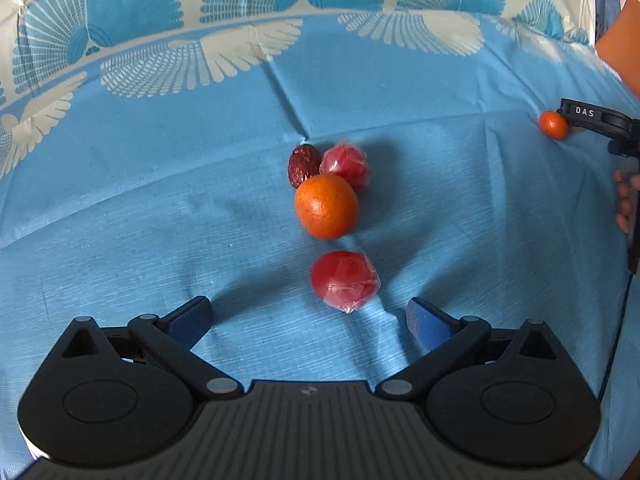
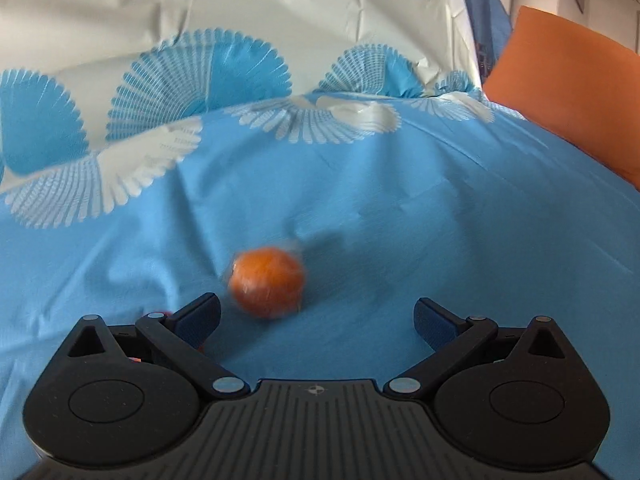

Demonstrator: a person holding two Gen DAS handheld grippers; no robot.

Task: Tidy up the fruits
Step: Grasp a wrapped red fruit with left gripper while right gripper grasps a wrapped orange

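Observation:
In the left wrist view a row of fruit lies on the blue cloth: a dark red date (image 1: 303, 165), a wrapped red fruit (image 1: 346, 164), a large orange (image 1: 326, 206) and a second wrapped red fruit (image 1: 344, 281). My left gripper (image 1: 309, 316) is open and empty just short of the nearest red fruit. A small wrapped mandarin (image 1: 553, 124) lies far right, beside my right gripper. In the right wrist view the mandarin (image 2: 267, 281) is blurred, lying just ahead of my open right gripper (image 2: 316, 316), nearer its left finger.
The blue cloth (image 1: 160, 208) with white and blue fan patterns covers the surface and rises at the back. An orange cushion (image 2: 568, 92) stands at the far right. A person's hand (image 1: 624, 204) holds the right gripper's handle.

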